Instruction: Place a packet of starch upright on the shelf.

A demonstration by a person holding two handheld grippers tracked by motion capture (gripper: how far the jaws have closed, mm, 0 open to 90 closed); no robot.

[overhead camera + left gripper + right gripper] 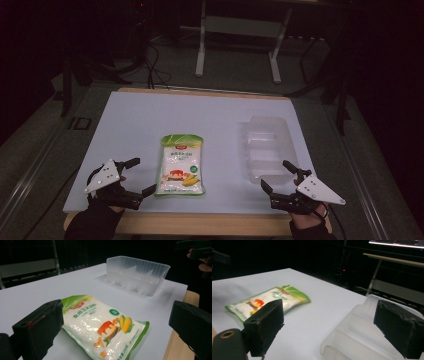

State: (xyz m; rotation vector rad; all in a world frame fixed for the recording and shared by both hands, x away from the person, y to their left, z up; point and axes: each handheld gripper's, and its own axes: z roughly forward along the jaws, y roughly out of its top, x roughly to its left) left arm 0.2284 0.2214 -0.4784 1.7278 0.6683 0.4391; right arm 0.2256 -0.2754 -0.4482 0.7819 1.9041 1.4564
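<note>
l gripper point(138, 176) wide open, empty | r gripper point(278, 175) wide open, empty | bag point(180, 165) flat mid-table, long axis front-back, just right of l gripper, nearer l | tray point(267, 145) ahead of r

A sealed pouch of corn starch point(179, 164) lay flat on the white table point(150, 115), face up, at about six o'clock of its middle. It was white with green corners, printed with corn cobs and a pudding near its bottom end; its green top pointed toward twelve o'clock. At three o'clock from it, well apart, sat a clear, frosted plastic tray point(270, 145), upright, with ribbed dividers inside and nothing in it, its long side running from six to twelve o'clock near the table's right edge.
</note>
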